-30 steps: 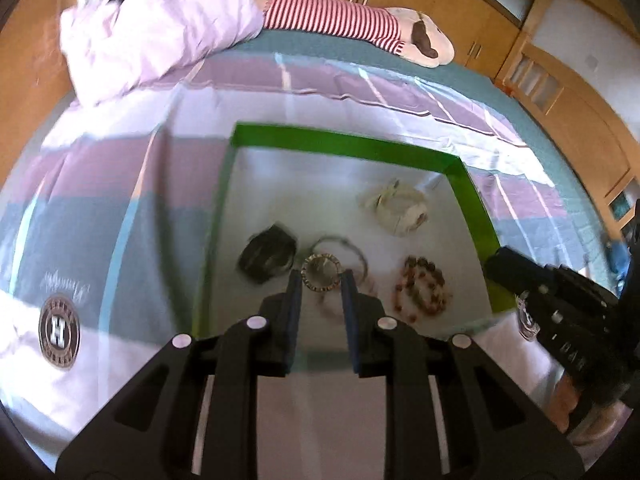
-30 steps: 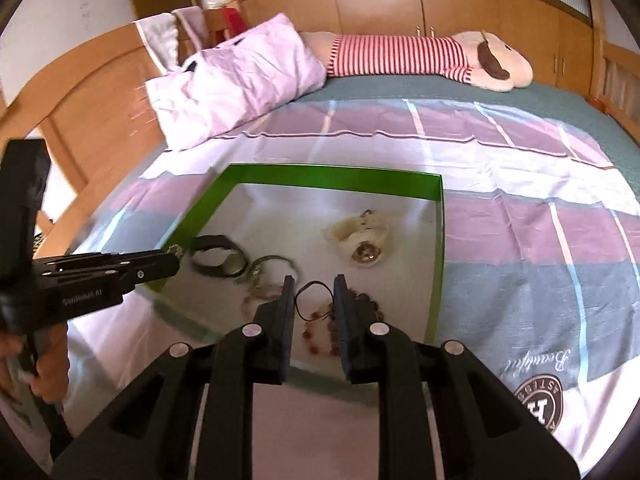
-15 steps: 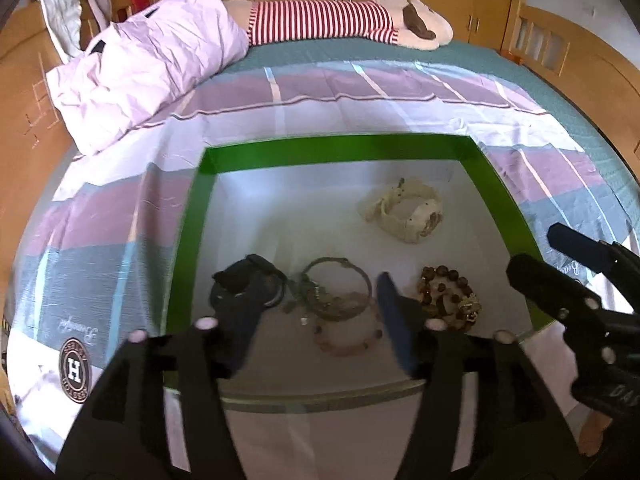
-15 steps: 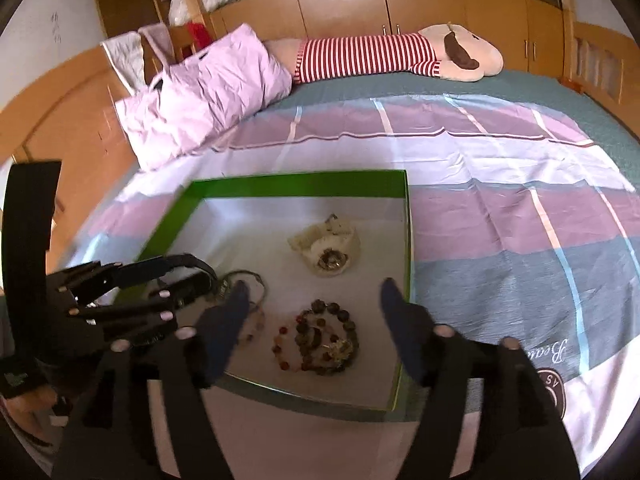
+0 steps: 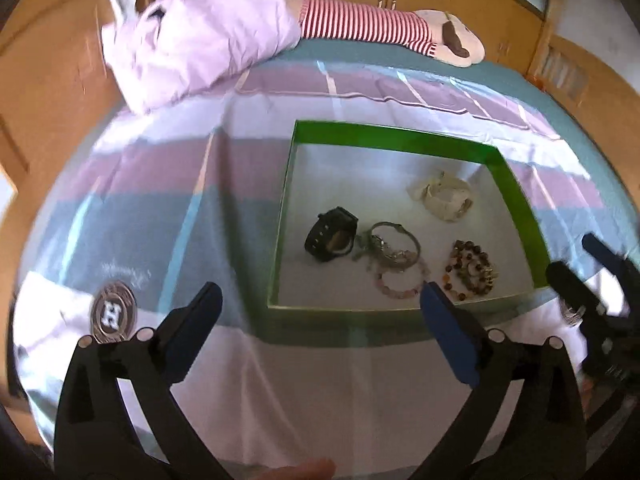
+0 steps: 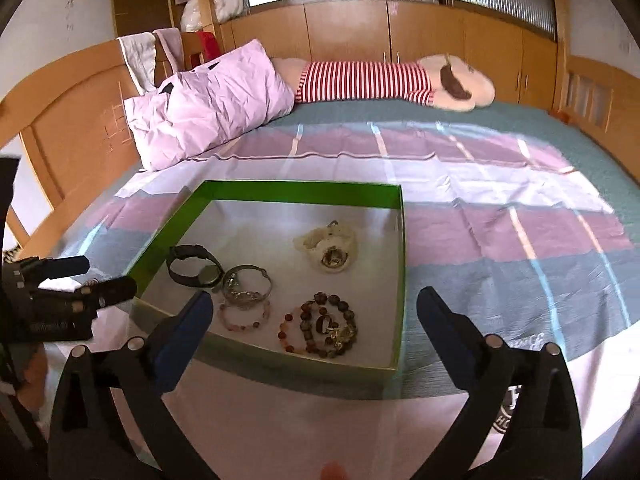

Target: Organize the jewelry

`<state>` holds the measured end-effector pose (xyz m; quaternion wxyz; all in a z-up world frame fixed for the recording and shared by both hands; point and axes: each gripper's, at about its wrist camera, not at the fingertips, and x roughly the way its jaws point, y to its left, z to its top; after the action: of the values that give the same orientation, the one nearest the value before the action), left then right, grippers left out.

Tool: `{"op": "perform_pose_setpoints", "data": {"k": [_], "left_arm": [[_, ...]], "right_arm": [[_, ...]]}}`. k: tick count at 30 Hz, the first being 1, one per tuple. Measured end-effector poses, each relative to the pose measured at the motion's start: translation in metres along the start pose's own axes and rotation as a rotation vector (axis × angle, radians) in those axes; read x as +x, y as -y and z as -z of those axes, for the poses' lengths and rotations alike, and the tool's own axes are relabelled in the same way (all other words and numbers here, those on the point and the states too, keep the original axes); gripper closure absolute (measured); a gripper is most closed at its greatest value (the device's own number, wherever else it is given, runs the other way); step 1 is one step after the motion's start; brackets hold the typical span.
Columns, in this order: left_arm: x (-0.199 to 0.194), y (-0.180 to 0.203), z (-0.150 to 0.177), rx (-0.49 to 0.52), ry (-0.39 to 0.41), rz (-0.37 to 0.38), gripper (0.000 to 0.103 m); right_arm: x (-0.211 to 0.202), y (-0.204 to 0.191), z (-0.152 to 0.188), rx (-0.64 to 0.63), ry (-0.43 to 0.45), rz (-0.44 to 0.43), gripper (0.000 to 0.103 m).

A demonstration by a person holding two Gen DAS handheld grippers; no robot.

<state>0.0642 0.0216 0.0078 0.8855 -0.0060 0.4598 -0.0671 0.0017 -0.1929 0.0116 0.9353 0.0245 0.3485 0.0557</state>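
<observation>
A green-walled tray (image 5: 392,134) (image 6: 300,190) lies on the bed and holds the jewelry: a black watch (image 5: 331,234) (image 6: 194,265), a silver bracelet (image 5: 394,245) (image 6: 246,283), a pink bead bracelet (image 5: 402,283) (image 6: 244,316), a brown bead bracelet (image 5: 472,270) (image 6: 320,330) and a cream watch (image 5: 442,196) (image 6: 329,245). My left gripper (image 5: 320,300) is open and empty, held back from the tray's near edge. My right gripper (image 6: 312,306) is open and empty above the tray's near wall. Each gripper shows in the other's view, the right (image 5: 592,280) and the left (image 6: 80,284).
The tray rests on a striped pink, white and grey bedsheet (image 6: 500,216). A pink pillow (image 6: 208,104) and a striped plush toy (image 6: 380,80) lie at the head. Wooden headboard (image 6: 64,128) on the left, wooden cabinets (image 6: 360,28) behind.
Both grippers opened wide and released small items into the tray, then pulled back toward the near edge. The left wrist view shifted left.
</observation>
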Motion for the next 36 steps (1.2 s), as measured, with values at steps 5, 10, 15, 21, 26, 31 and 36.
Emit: {"op": "perform_pose_setpoints", "data": {"k": [5,10,15,21,26,31,36], "left_arm": [[-0.007,0.005,0.003,0.029,0.002,-0.005,0.002],[-0.011,0.011,0.004,0.074,0.011,-0.026,0.002],[-0.007,0.013,0.004,0.088,-0.003,-0.035,0.002],[-0.003,0.012,0.003,0.084,-0.01,-0.039,0.002],[-0.003,0.012,0.002,0.082,-0.008,-0.043,0.002],[-0.003,0.012,0.002,0.078,-0.01,-0.034,0.002],[-0.003,0.016,0.003,0.096,-0.008,-0.039,0.002]], "right_arm": [[0.0,0.004,-0.003,0.047,0.006,0.001,0.001],[0.007,0.005,-0.015,0.089,-0.041,0.007,0.001],[0.011,-0.003,-0.026,0.091,-0.065,-0.004,0.001],[0.013,-0.012,-0.018,0.034,-0.071,0.011,0.001],[0.016,-0.012,-0.015,0.035,-0.086,0.006,0.001],[0.012,-0.013,-0.017,0.034,-0.077,0.001,0.001],[0.011,-0.015,-0.017,0.03,-0.075,-0.001,0.001]]}}
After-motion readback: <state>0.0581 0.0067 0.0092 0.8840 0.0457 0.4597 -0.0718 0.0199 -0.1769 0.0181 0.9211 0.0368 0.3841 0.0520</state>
